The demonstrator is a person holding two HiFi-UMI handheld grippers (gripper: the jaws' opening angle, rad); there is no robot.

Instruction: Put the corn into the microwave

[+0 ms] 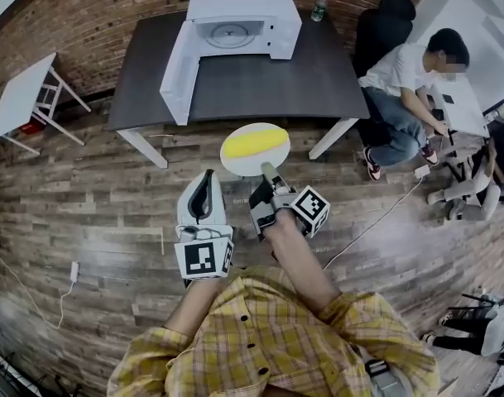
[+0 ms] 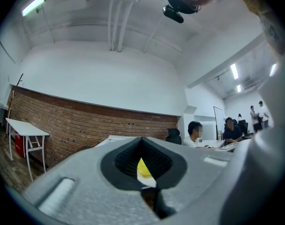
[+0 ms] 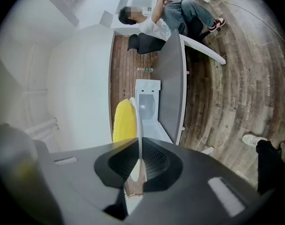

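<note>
The step in hand is the carry. The corn point(image 1: 254, 144) lies lengthwise on a plate point(image 1: 233, 164) that is held in the air near the front edge of the bench point(image 1: 268, 85). It is well apart from the microwave point(image 1: 239, 23), which stands at the back of the bench with its door point(image 1: 179, 69) swung wide and its chamber facing the person.

As I judge it, the next move is to bring the plate forward over the bench and slide it in through the open front. The plate must stay flat so the cob does not roll off, and it has to keep clear of the door on the left.

The right tool point(image 1: 267, 172) is clenched on the near rim of the plate. Its own view shows the thin rim edge-on between the pads. The left tool point(image 1: 207, 182) hangs just beside it, jaws together with nothing between them, and does not touch the plate.
</note>
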